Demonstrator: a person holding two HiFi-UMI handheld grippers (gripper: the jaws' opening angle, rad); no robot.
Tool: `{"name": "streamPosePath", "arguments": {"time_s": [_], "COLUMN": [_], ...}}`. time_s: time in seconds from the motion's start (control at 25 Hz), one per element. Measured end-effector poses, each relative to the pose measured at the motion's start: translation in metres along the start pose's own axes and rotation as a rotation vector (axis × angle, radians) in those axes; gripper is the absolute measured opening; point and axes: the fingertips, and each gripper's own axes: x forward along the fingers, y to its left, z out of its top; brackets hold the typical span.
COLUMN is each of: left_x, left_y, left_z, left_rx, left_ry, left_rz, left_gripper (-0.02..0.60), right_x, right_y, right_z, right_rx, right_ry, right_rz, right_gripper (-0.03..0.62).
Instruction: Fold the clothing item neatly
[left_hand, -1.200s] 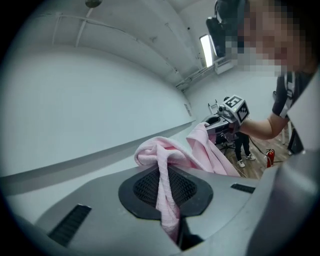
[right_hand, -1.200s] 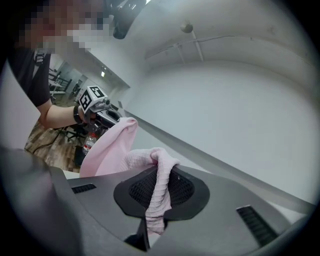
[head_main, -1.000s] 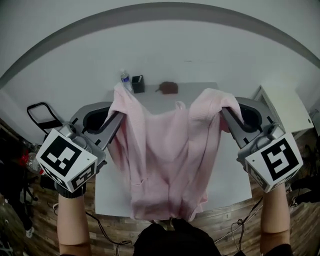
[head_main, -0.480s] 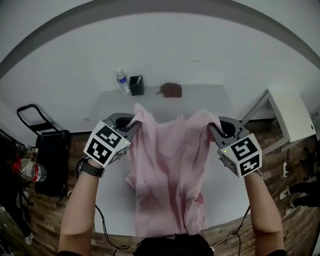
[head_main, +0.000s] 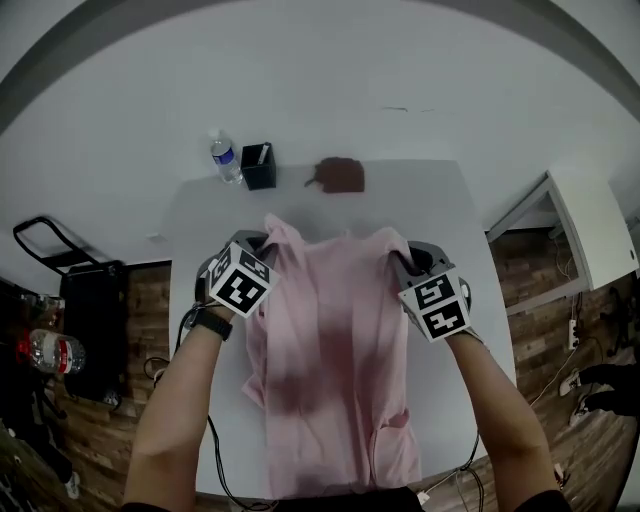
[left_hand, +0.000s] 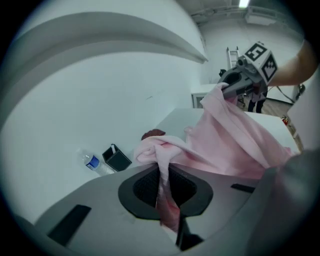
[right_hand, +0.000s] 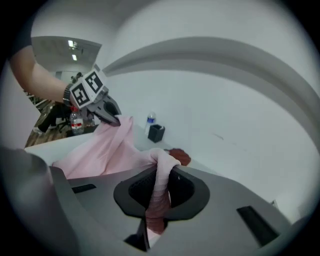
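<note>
**Item: pink garment** (head_main: 335, 370). One piece, soft knit, unfolded. It lies lengthwise down the middle of the white table (head_main: 195, 225). The upper edge is lifted off the surface and stretched between my two claws. The lower part rests on the tabletop and runs to the near edge, where it passes out of sight below me. A few creases and one turned-up flap show near the bottom right.

**Holders.**
- My left claw (head_main: 262, 243) is clenched on the garment's upper left corner. A bunched twist of pink cloth runs straight down between its pads.
- My right claw (head_main: 402, 258) is clamped the same way on the upper right corner, with a rope of fabric pinched in its jaws.

**Surroundings, far end of the table.** A water bottle (head_main: 224, 160), a small black holder (head_main: 258, 168) and a brown object (head_main: 340, 176) stand well apart from the cloth.

**Progress.** By my reckoning this is still the laying-out step. The garment is being spread flat and no fold has been made. Still to do: set the top edge down, smooth the creases, then every fold.

**Change since a second ago.**
- Both claws were then raised close to my head, with the garment hanging in the air as a loose curtain.
- They have since come down and out over the table.
- Most of the cloth now rests on the surface instead of dangling.
- The grip on both corners has not changed.
</note>
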Motion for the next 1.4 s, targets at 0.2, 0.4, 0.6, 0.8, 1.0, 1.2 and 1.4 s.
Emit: {"name": "streamPosePath", "arguments": {"time_s": [0.2,0.4,0.6,0.8,1.0,1.2,1.4], "left_x": [0.061,0.099,0.12,0.078,0.088,0.133,0.147], "left_y": [0.003,0.001,-0.009,0.005,0.027,0.011,-0.005], "left_z": [-0.036,-0.067,-0.091,-0.1,-0.084,-0.09,-0.097], "left_rx": [-0.018,-0.061,-0.237,-0.429,-0.519,-0.45,-0.408], "left_ry": [0.106,0.16,0.196,0.211,0.186,0.322,0.359], "left_rz": [-0.06,-0.126,-0.289,-0.556,-0.555,-0.541,-0.539], "left_gripper": [0.02,0.02,0.058,0.224,0.224,0.233,0.23], "right_x": [0.077,0.125,0.152,0.113,0.166,0.187,0.202], "right_y": [0.005,0.02,0.048,0.016,-0.023,0.01,-0.001], "right_z": [-0.056,-0.079,-0.111,-0.058,-0.077,-0.11,-0.123], "right_rx": [0.042,0.064,0.042,0.323,0.572,0.683,0.787], "right_ry": [0.164,0.21,0.339,0.229,0.419,0.633,0.738], "right_rz": [0.082,0.13,0.255,0.523,0.557,0.631,0.501], "right_gripper": [0.035,0.035,0.04,0.207,0.207,0.207,0.207]}}
